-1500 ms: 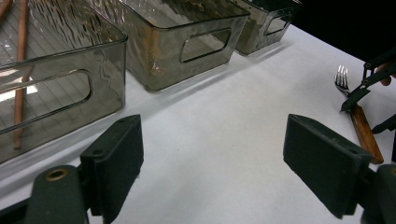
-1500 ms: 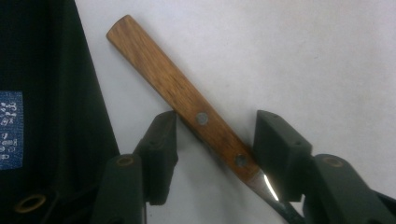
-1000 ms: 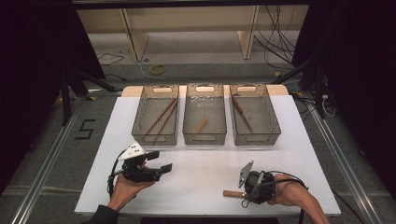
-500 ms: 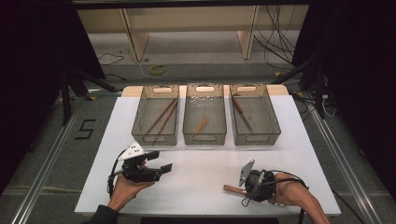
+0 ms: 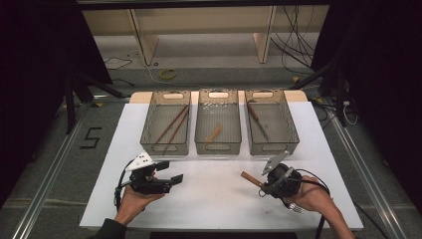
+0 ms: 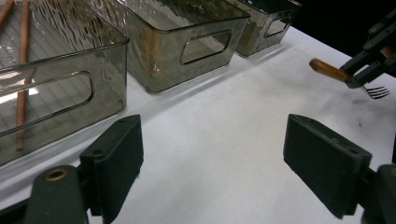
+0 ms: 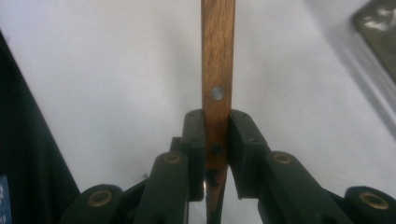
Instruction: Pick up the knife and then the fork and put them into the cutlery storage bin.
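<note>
Wood-handled metal fork (image 5: pixel 251 179) clamped by the handle in the right gripper (image 5: pixel 262 186), raised just off the white tabletop (image 5: pixel 214 199) near the three smoky clear plastic bins (image 5: pixel 218 122), sorting not yet done; left gripper (image 5: pixel 169 174) open and empty; open tabletop ahead.

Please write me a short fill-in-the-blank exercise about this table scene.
1. The right hand-held gripper is shut on a wooden-handled ____.
2. The left hand-held gripper has its jaws ____.
3. ____ clear bins stand in a row on the white table.
4. The left bin holds brown ____.

Missing words: fork; open; Three; chopsticks
</note>
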Demonstrator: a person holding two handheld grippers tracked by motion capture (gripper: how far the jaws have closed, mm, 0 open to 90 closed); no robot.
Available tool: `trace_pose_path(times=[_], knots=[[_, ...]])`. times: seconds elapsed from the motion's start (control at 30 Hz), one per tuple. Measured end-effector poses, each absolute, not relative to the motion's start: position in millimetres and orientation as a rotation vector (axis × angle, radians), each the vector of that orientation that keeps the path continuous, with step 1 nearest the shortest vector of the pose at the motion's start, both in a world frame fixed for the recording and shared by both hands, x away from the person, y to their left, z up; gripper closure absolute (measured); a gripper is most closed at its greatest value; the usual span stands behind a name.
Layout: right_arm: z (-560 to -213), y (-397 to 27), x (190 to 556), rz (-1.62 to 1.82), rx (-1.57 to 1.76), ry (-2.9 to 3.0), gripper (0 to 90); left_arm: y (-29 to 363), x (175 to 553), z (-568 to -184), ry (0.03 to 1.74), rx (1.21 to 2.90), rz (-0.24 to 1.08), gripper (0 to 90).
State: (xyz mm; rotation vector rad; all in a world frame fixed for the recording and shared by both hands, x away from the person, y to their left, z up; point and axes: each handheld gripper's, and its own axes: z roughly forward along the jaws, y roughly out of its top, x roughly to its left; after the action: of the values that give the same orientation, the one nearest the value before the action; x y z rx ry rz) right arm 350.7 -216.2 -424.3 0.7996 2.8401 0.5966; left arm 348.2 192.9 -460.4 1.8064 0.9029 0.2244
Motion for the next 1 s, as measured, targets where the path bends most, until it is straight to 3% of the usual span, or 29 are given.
trace_pose_path(times=[1.0], knots=[[-359,-251,428,1.082,1.139,2.454,78.1,194,349,-460,0.9,1.795,0.229,19.2]])
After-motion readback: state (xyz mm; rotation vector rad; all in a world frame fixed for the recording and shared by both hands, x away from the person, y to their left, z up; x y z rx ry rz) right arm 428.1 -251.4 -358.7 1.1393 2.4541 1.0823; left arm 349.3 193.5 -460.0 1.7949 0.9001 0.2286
